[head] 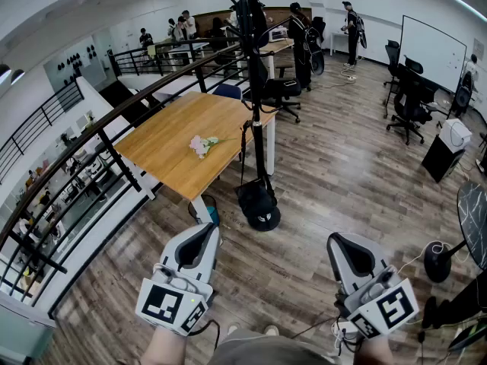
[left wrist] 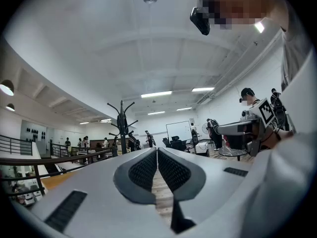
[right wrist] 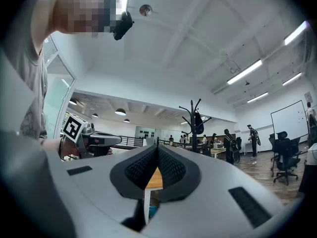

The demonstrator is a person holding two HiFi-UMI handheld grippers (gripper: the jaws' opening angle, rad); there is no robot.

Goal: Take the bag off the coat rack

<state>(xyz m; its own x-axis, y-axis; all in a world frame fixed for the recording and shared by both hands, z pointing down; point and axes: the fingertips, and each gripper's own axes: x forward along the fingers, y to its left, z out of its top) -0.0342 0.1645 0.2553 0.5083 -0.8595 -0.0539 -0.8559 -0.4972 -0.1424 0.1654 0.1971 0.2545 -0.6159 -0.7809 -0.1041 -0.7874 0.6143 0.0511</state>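
A black coat rack [head: 256,97] stands on the wood floor ahead of me, beside a table. A black bag [head: 257,17] hangs high on its pole, and a dark bag [head: 254,195] on a long strap hangs low by the round base. The left gripper view shows the coat rack [left wrist: 122,125] far off. The right gripper view shows the coat rack [right wrist: 192,128] with the black bag [right wrist: 198,122] on it. My left gripper [head: 204,234] and right gripper [head: 340,242] are held low near my body, well short of the rack. Both are shut and hold nothing.
A wooden table [head: 190,139] with pink flowers [head: 202,144] stands left of the rack, along a black railing [head: 114,131]. Office chairs [head: 411,101] and a whiteboard [head: 434,52] are at the right. A floor fan [head: 440,257] stands near right. Several people stand at the back.
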